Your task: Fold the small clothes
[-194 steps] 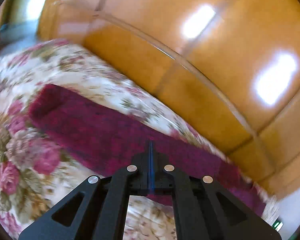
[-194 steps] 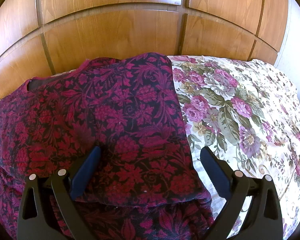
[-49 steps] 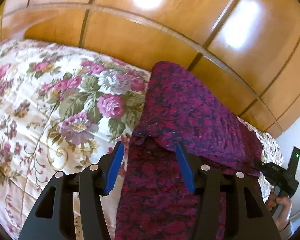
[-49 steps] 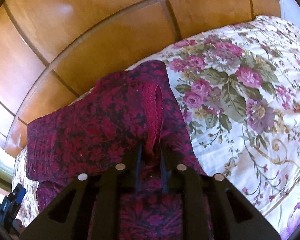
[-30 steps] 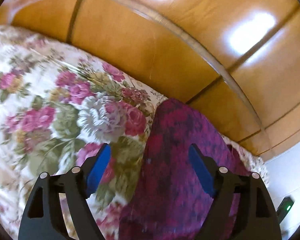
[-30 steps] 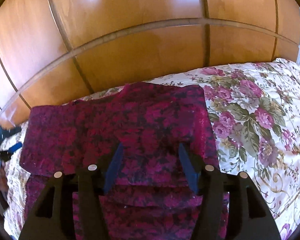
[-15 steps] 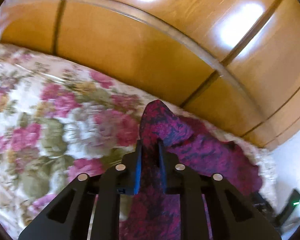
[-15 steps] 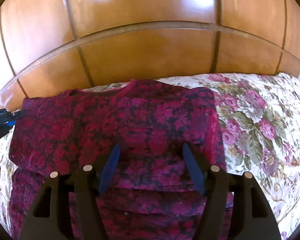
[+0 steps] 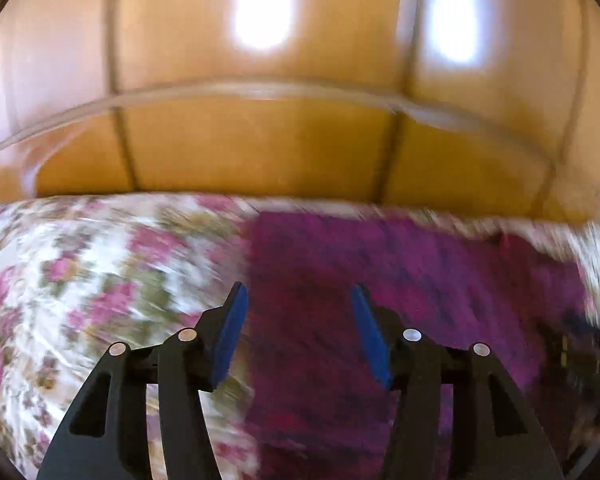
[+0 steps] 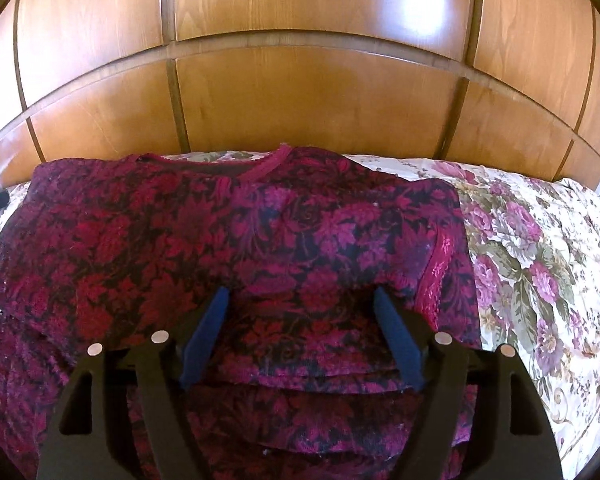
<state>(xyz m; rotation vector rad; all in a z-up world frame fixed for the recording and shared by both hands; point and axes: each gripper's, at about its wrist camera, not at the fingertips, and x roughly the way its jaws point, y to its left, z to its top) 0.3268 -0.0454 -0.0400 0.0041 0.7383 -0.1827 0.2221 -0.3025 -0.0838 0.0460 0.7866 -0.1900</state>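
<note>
Garment (image 10: 236, 248) on bedspread (image 10: 540, 264) (headboard (image 10: 300, 104) behind)

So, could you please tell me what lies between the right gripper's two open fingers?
In the right wrist view, only the folded red floral garment on the bed shows between the right gripper's fingers; neither pad presses it.

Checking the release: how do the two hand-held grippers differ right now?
The right hand-held gripper stands wider open than the left hand-held gripper. The right sits centred over the folded garment; the left straddles its edge beside the floral bedspread. Both have just been opening, gripping nothing.
</note>
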